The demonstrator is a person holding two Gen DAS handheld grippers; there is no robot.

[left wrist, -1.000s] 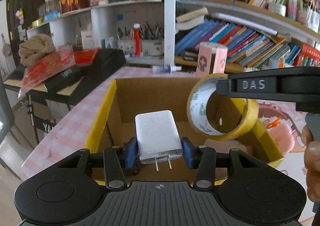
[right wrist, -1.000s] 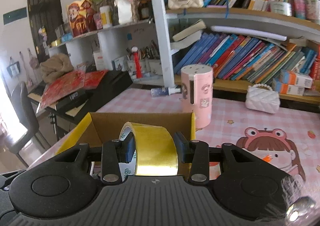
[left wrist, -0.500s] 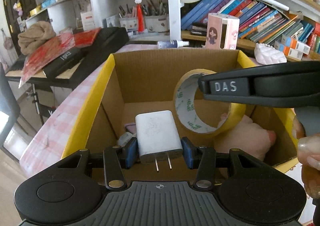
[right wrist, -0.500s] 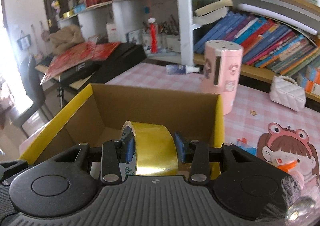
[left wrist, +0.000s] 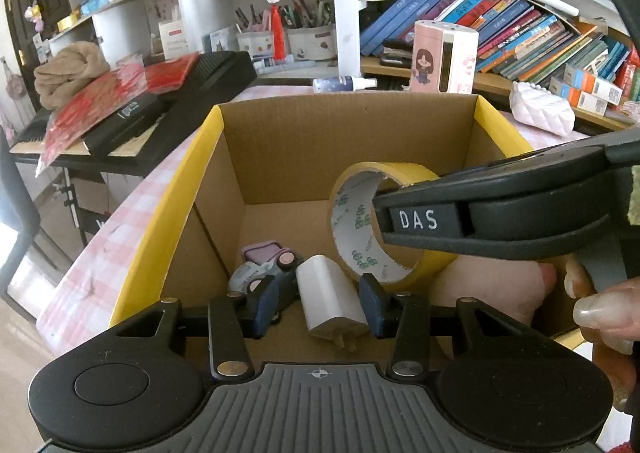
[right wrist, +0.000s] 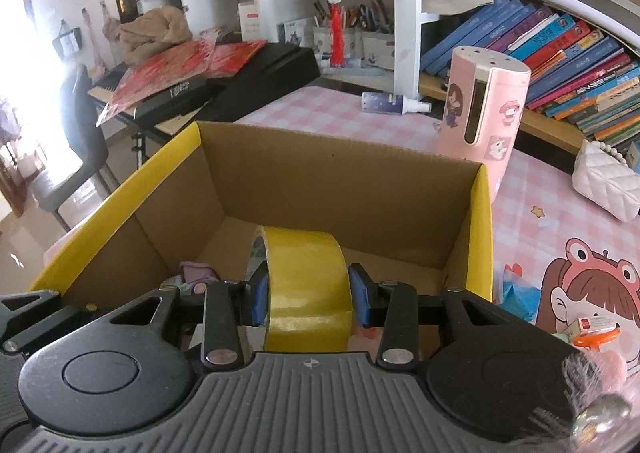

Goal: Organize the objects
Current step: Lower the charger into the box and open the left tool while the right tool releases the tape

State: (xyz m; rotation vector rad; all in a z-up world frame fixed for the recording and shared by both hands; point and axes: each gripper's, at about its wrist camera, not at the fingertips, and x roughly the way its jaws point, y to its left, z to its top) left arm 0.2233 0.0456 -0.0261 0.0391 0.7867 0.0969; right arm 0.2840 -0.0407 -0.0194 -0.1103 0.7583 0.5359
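The left gripper (left wrist: 316, 311) stands part open: the white charger (left wrist: 334, 299) leans on its right pad, clear of the left, inside the cardboard box (left wrist: 344, 141). The right gripper (right wrist: 310, 299) clamps the yellow tape roll (right wrist: 306, 281) over the box. A toy car (left wrist: 264, 273) lies half hidden behind the charger.

A cardboard box (left wrist: 280, 157) is set on the worktop (right wrist: 400, 121), and both grippers are reached down into it. A charger (left wrist: 330, 297) is seen between the fingers of the left gripper (left wrist: 320, 303), tilted against the right one and apart from the left one. A toy car (left wrist: 264, 273) is found on the box floor to its left. A tape roll (right wrist: 306, 281) is clamped upright in the right gripper (right wrist: 308, 297), to the right of the charger. Behind the box, a cylindrical container (right wrist: 484, 113) and a spray bottle (right wrist: 392, 104) are placed, with a quilted purse (right wrist: 608, 181) further right.
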